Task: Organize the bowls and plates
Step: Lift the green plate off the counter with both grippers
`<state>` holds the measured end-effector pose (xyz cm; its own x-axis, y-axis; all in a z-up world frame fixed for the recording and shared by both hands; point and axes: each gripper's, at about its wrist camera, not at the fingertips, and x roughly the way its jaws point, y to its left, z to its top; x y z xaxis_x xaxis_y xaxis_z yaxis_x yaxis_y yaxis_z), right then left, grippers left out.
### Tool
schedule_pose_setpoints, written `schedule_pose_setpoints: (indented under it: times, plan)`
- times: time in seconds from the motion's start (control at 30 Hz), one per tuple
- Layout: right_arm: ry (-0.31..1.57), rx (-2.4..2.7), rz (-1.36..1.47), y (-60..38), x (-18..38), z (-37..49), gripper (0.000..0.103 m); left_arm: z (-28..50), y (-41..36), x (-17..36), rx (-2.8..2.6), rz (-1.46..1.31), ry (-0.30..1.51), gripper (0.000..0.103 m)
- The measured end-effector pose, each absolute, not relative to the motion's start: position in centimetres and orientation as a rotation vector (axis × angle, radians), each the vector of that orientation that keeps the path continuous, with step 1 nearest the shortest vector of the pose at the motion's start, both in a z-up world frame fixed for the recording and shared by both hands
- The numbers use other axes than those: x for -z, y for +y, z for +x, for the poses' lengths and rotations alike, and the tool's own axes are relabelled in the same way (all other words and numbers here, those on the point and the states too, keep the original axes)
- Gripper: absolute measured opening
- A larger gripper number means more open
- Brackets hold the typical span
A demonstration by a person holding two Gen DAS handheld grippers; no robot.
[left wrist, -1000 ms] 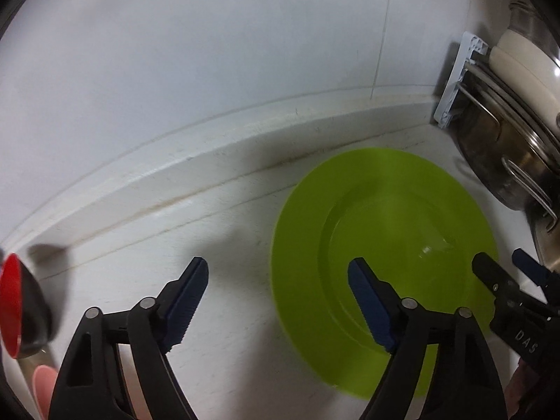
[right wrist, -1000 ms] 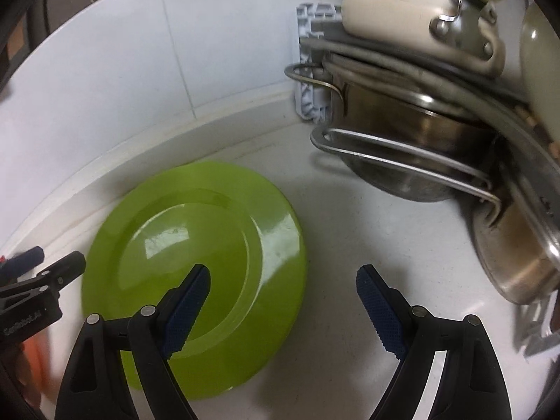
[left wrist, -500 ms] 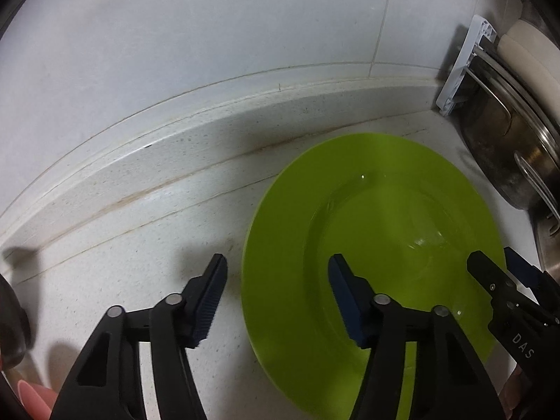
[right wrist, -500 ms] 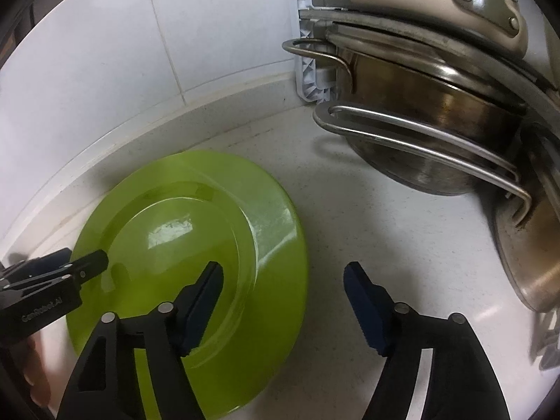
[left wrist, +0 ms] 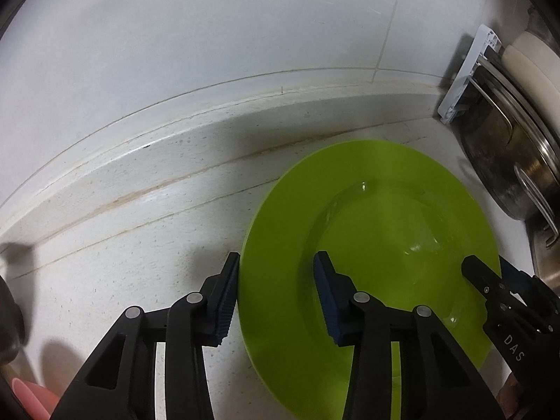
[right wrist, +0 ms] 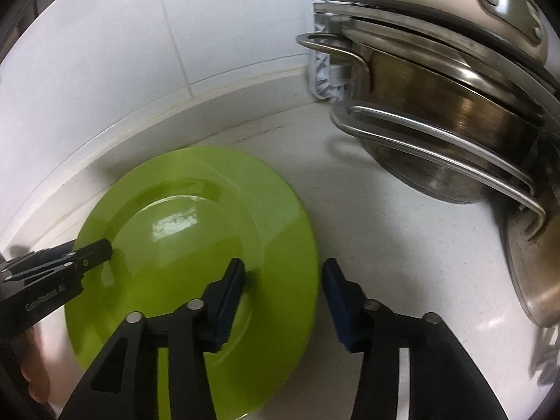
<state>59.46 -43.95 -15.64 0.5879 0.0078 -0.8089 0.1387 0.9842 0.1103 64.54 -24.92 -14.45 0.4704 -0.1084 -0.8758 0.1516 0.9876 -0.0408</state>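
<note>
Fingers of both grippers, left (left wrist: 276,292) and right (right wrist: 281,292), wide a second ago, are now closing astride opposite rims of the green plate (left wrist: 378,231) lying flat on the counter (left wrist: 140,245) beside the pots (right wrist: 455,115), pads not yet pinching, so a two-handed lift looks imminent.

Lime-green plate (left wrist: 371,245), glossy, round, broad flat rim around a shallow well; empty. Lies right side up on the pale speckled bench (left wrist: 147,245). Left wrist view: lower right, centre toward 4 o'clock. Right wrist view: plate (right wrist: 196,245) lower left, toward 8 o'clock. Far edge near the bench's raised back lip, not touching.
</note>
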Motion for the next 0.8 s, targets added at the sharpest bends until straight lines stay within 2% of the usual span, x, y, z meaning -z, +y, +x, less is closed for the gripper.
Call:
schedule_pose_setpoints:
  times: [0.37,0.8]
  plan:
    - [0.950,0.106,0.172,-43.9,15.3,59.7,0.041,63.3,-24.8,13.8,0.160,0.052,1.055,0.040]
    - [0.916,0.108,0.140,-41.8,11.9,55.0,0.040,58.0,-22.5,10.7,0.161,0.058,1.002,0.039]
